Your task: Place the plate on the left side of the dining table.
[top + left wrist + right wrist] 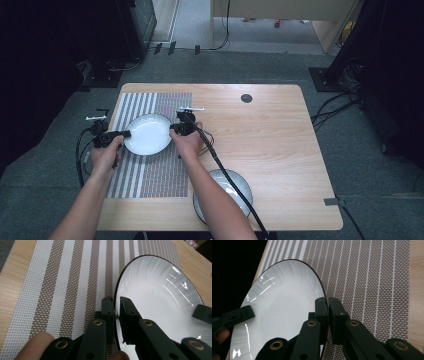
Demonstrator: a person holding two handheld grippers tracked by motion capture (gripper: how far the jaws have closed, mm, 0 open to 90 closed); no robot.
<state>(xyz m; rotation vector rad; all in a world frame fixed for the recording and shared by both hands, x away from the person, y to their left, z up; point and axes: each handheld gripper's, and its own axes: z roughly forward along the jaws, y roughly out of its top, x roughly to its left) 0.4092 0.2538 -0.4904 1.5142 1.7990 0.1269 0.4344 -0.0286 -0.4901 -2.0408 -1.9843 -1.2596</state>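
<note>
A white plate (147,134) with a thin dark rim is over the striped placemat (150,175) at the table's left. My left gripper (126,134) pinches its left rim and my right gripper (172,131) pinches its right rim. In the left gripper view the jaws (117,301) stand close together with the rim of the plate (155,302) between them, above the placemat (62,290). The right gripper view has the jaws (327,301) clamped on the edge of the plate (284,307). I cannot tell whether the plate touches the mat.
A second, grey-rimmed plate (235,187) lies near the front edge of the wooden table (270,135), partly under the right forearm. A round dark cap (246,98) sits in the tabletop at the back. Cables trail from both grippers.
</note>
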